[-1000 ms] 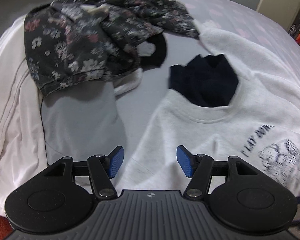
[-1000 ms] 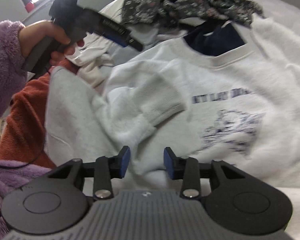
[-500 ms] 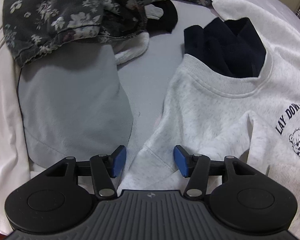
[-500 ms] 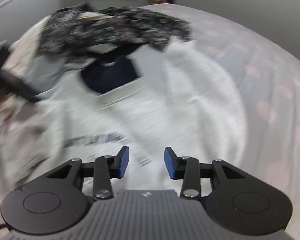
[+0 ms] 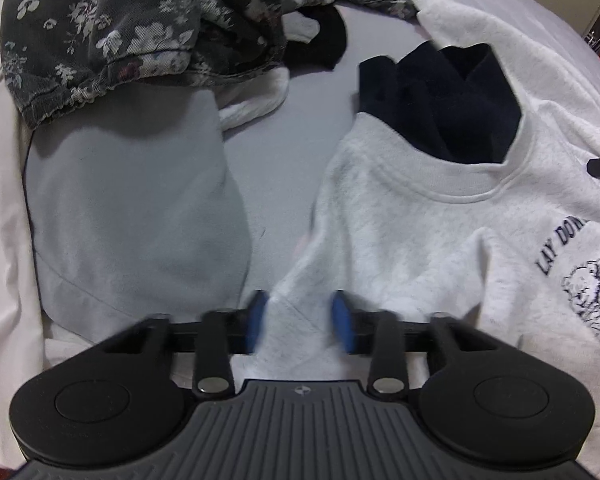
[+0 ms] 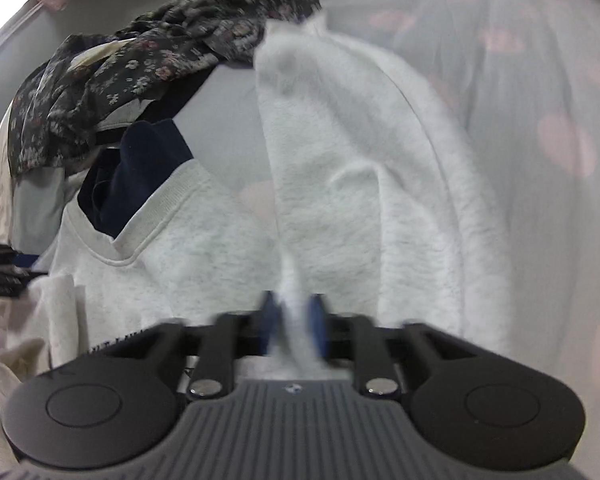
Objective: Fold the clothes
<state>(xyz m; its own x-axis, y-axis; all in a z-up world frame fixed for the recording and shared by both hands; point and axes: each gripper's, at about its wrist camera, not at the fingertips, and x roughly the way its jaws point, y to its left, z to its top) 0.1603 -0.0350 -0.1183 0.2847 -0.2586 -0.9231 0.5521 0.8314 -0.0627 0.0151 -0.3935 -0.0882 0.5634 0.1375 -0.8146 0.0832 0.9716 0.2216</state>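
The left gripper (image 5: 298, 322) is seen with its blue pads (image 5: 257, 320) partly apart, blurred by motion, and a fold of the light grey sweatshirt (image 5: 412, 240) lies in the gap between them; whether the pads press the cloth cannot be told. Just ahead and to the right of these tongs the sweatshirt's ribbed collar (image 5: 432, 192) is spread, with a navy garment (image 5: 448, 100) showing inside it. To the left of the tongs a pale grey garment (image 5: 136, 216) is laid flat, and a dark floral garment (image 5: 112, 28) is heaped farther ahead.

The right gripper (image 6: 294, 326) is drawn nearly together, and a raised ridge of the sweatshirt (image 6: 340, 152) is pinched between its blue pads (image 6: 269, 320). From the pinch the fleecy cloth runs straight ahead, away from the tongs. The collar (image 6: 156, 216) and the navy garment (image 6: 136, 176) are seen ahead to the left, the floral garment (image 6: 148, 64) beyond them, and a pink-spotted bedsheet (image 6: 540, 120) to the right.
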